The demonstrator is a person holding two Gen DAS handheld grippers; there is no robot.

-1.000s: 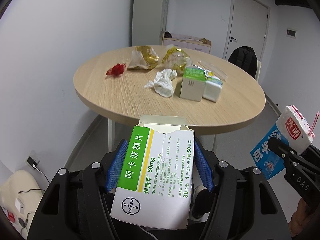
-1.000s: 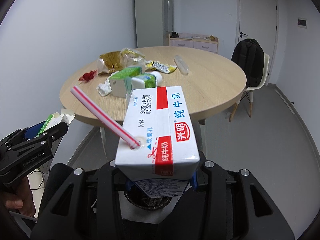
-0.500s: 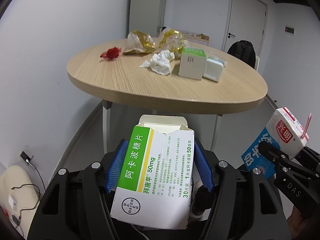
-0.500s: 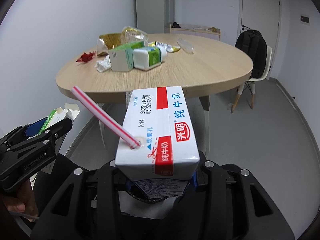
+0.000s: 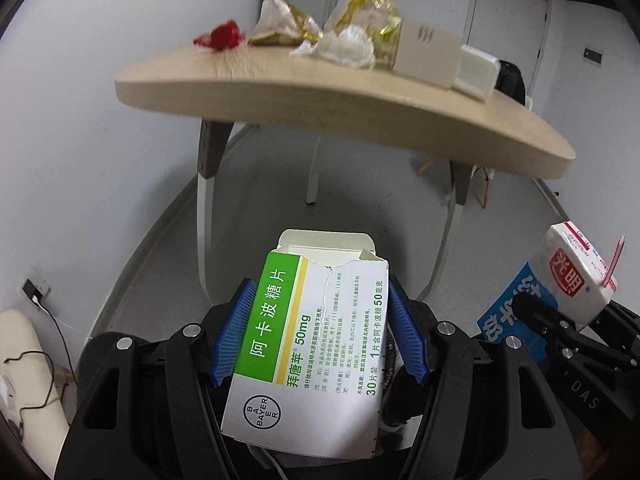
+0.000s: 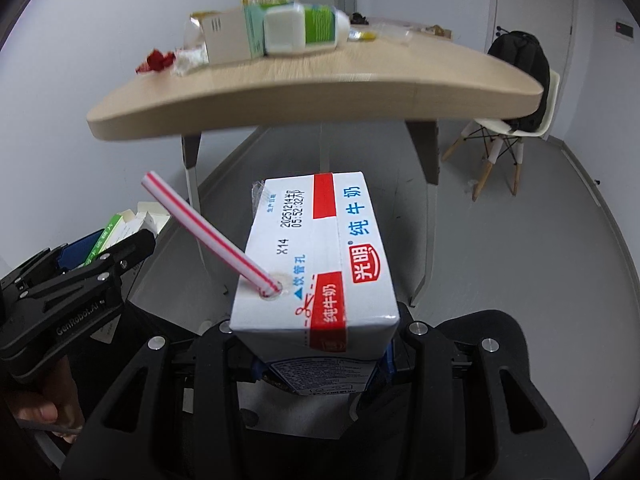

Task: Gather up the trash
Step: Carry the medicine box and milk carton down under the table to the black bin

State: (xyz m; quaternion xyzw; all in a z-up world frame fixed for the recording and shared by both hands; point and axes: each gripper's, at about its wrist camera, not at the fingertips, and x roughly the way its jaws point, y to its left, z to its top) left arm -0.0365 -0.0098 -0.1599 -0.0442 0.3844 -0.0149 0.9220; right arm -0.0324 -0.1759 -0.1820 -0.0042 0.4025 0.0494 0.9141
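Note:
My left gripper [image 5: 318,296] is shut on a torn white and green medicine box [image 5: 312,344], its blue pads pressing both long sides. My right gripper [image 6: 316,354] is shut on a white, red and blue milk carton [image 6: 320,256] with a red-striped straw [image 6: 204,232] sticking out of its top. Each gripper shows in the other's view: the carton [image 5: 576,276] at the right, the medicine box [image 6: 116,228] at the left. Both are held below the rim of the round wooden table [image 5: 360,112], over the grey floor.
On the table lie a red wrapper [image 5: 220,36], gold foil bags [image 5: 368,12], crumpled tissue [image 5: 344,46], a green and white box [image 6: 240,36] and a white bottle [image 6: 304,28]. A white chair with a black backpack [image 6: 520,80] stands at the right. Table legs rise ahead.
Both grippers have sunk with their loads. The table top, seen from above a second ago, now sits above them and its underside edge and legs show.

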